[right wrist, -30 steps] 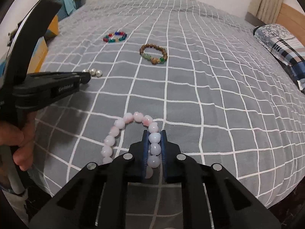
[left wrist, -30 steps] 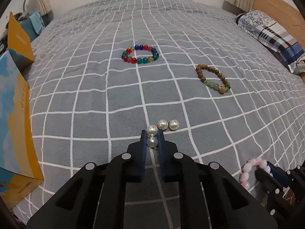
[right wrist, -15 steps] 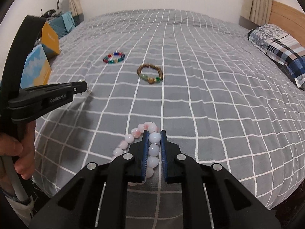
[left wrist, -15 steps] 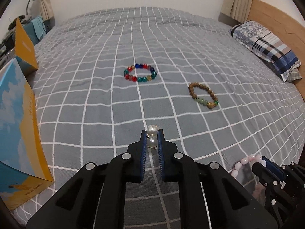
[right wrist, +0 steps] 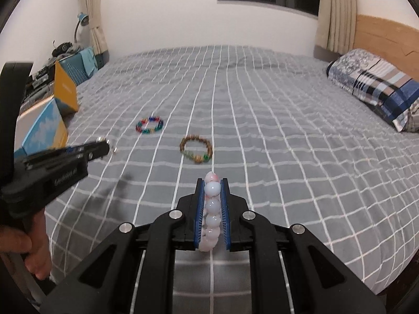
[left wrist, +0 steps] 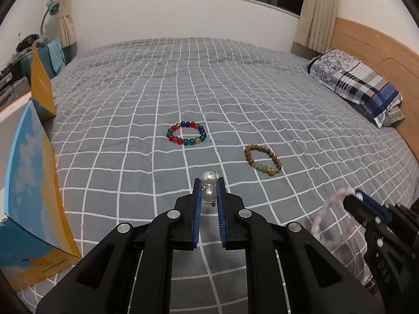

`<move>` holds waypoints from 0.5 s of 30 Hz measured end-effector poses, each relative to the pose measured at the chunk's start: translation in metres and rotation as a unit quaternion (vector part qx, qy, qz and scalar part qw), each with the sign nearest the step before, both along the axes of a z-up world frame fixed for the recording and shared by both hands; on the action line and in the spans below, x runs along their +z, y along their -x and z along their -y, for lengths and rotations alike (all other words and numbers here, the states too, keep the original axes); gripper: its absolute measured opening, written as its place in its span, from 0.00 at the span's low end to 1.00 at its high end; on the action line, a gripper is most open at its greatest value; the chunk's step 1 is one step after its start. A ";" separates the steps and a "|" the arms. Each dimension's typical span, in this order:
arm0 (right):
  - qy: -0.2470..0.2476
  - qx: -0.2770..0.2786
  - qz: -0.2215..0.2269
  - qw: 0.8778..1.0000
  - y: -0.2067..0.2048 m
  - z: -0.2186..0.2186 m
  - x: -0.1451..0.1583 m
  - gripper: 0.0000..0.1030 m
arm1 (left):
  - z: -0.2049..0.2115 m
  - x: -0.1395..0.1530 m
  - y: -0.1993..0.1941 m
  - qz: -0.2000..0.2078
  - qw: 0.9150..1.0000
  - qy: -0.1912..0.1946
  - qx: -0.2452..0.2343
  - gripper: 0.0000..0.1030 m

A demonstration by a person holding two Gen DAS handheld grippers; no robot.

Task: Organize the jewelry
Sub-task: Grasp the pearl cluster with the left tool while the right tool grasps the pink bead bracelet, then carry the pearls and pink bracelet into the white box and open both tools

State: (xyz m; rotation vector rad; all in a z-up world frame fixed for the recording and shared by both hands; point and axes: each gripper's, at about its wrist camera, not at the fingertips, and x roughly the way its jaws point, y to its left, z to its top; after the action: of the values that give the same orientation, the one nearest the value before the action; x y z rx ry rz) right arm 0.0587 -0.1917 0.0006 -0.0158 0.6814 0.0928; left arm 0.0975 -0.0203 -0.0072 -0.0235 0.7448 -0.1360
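We lift 2 pieces clear of the bed, 1 in each gripper.

Our left gripper (left wrist: 209, 191) is clamped on the white pearl piece (left wrist: 208, 189) and our right gripper (right wrist: 212, 204) on the pale pink bead bracelet (right wrist: 211, 206), likely bound for the blue-and-orange cardboard box (left wrist: 31, 183); the multicoloured glass-bead bracelet (left wrist: 186, 133) and brown wooden-bead bracelet (left wrist: 263, 160) wait on the grey checked bedspread (left wrist: 262, 91).

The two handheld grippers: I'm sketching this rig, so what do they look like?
Both the left gripper and right gripper are matte black plastic, with angular linkage arms, round silver pivot screws and blue ribbed pads lining the fingers. Faint pale lettering marks the left gripper's side. A bare hand grips its handle.
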 end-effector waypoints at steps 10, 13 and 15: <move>-0.006 -0.007 0.001 1.000 -0.012 -0.002 0.014 0.11 | -0.005 0.020 0.011 0.006 1.000 -0.017 0.014 0.10; -0.005 -0.008 0.002 1.000 -0.016 -0.009 0.024 0.11 | -0.011 0.032 0.018 0.009 1.000 -0.017 0.018 0.10; -0.008 -0.006 0.005 1.000 -0.019 -0.014 0.033 0.11 | -0.018 0.044 0.024 0.015 0.999 -0.019 0.022 0.10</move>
State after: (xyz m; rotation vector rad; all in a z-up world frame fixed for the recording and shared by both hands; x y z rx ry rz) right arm 0.0780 -0.1778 0.0331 0.0037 0.6699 0.0859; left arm 0.0733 -0.0020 0.0366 -0.0023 0.7168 -0.0801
